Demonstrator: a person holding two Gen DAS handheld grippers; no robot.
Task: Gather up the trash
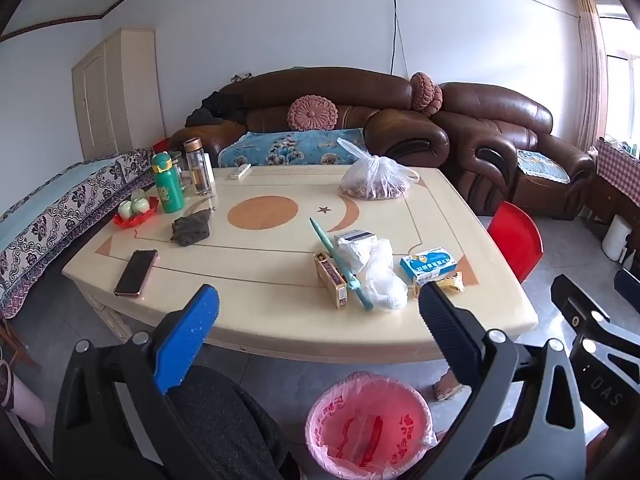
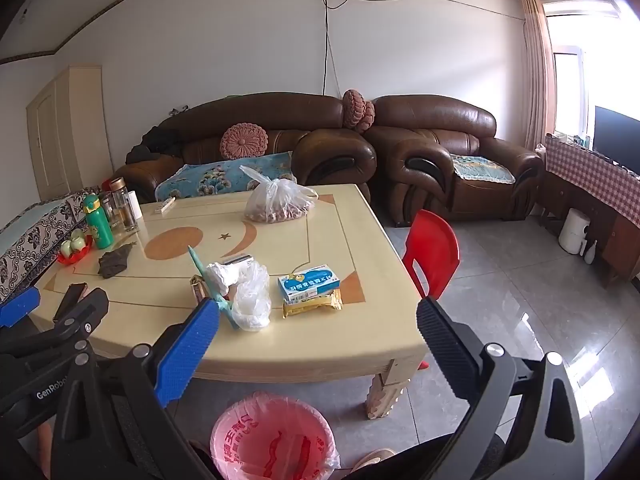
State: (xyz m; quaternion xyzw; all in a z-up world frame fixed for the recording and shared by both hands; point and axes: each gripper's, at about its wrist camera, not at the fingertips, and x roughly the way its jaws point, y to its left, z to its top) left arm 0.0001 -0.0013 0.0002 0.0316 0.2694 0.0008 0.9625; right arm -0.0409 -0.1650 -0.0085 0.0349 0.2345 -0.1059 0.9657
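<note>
Both tongs, left (image 1: 320, 312) and right (image 2: 318, 320), stand wide and empty, hovering at the cream bench (image 1: 280, 332) edge. Pink-lined round waste bin (image 1: 370, 424) waits below; crumpled clear plastic bag (image 1: 380, 276), blue-white carton (image 1: 428, 266), yellow wrapper (image 1: 452, 282) lie just ahead.

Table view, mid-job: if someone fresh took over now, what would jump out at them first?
Probably the litter heap near the table's front edge: a crumpled plastic bag, a blue box and a yellow wrapper beside it. Next, the pink-lined bin on the floor just below that edge. Both tongs, left and right, hang open and empty above it.
</note>
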